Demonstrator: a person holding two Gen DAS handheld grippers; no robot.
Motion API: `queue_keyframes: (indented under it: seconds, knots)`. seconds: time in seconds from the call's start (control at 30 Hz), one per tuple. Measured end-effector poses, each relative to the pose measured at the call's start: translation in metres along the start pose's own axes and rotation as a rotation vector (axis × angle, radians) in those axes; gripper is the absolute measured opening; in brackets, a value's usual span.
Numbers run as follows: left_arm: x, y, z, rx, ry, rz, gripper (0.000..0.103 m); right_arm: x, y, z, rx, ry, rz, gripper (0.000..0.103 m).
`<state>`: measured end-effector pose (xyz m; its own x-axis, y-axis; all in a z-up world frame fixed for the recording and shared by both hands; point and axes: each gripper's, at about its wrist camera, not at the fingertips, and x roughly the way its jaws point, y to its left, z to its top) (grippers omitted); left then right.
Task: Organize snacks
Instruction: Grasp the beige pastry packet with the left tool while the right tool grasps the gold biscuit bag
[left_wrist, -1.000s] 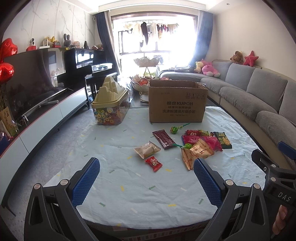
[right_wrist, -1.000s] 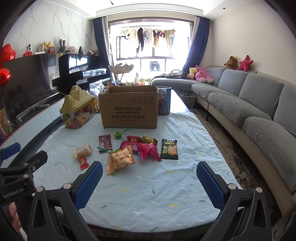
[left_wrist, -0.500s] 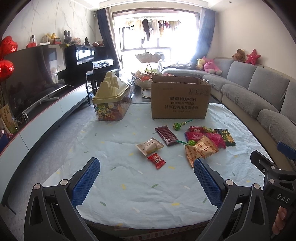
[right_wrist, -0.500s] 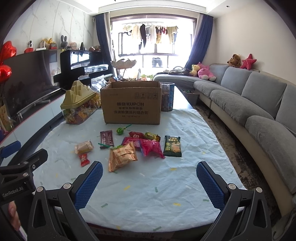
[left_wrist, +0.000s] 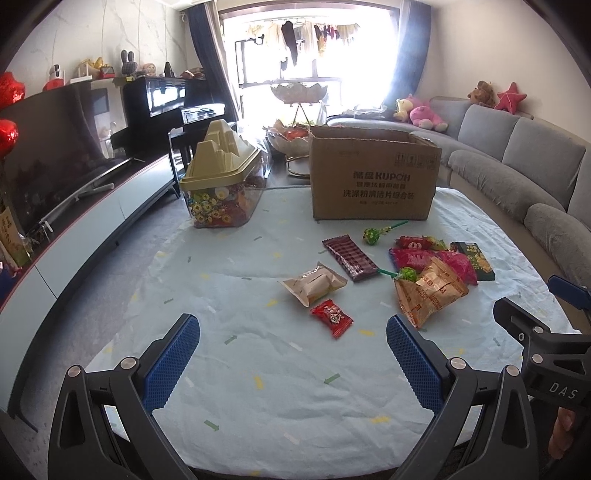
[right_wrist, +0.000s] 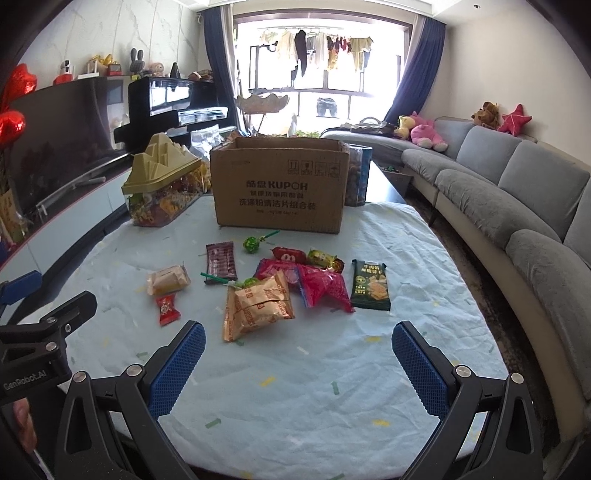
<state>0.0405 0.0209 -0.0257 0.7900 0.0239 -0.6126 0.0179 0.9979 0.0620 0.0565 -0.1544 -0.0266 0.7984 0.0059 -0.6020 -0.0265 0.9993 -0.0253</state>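
Living room: grey sofa (right_wrist: 517, 192) at right, pale blue cloth-covered surface (left_wrist: 258, 369) in front. Cardboard box (right_wrist: 279, 192) at far edge, printed "KUPOH" above Chinese lines. Beside it, clear candy tub (left_wrist: 221, 192) under a mountain-shaped lid. Nearer, loose snacks: orange bag (right_wrist: 256, 308), pink bag (right_wrist: 323, 286), green cracker pack (right_wrist: 370, 283), brown bar (left_wrist: 349, 257), beige pack (left_wrist: 314, 282), red candy (left_wrist: 331, 317), green lollipop (right_wrist: 251, 244). Left gripper (left_wrist: 293, 360) and right gripper (right_wrist: 297, 363) low over near edge, jaws wide, holding nothing; "DAS" and "GenRobot.AI" on bodies.
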Motion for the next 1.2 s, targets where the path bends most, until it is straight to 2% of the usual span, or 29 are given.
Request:
queue_keyframes:
  seconds: [0.27,0.43,0.57,0.9,1.0,1.2]
  knots:
    - [0.035,-0.002,0.008,0.092,-0.013,-0.017,0.101,0.039,0.006,0.006,0.013,0.070,0.024,0.102]
    - [0.060,-0.005,0.015,0.163,0.006,-0.058,0.094,0.063,0.010,0.006,0.025,0.122,0.045,0.102]
    - [0.076,-0.009,0.017,0.213,0.011,-0.071,0.091,0.081,0.011,0.005,0.044,0.168,0.072,0.094]
    - [0.117,-0.018,0.025,0.297,0.076,-0.114,0.073,0.114,0.017,0.006,0.056,0.236,0.135,0.082]
    - [0.126,-0.018,0.028,0.309,0.095,-0.136,0.071,0.120,0.019,0.009,0.054,0.247,0.149,0.077]
    - [0.146,-0.013,0.032,0.287,0.157,-0.178,0.059,0.127,0.027,0.013,0.030,0.256,0.158,0.066]
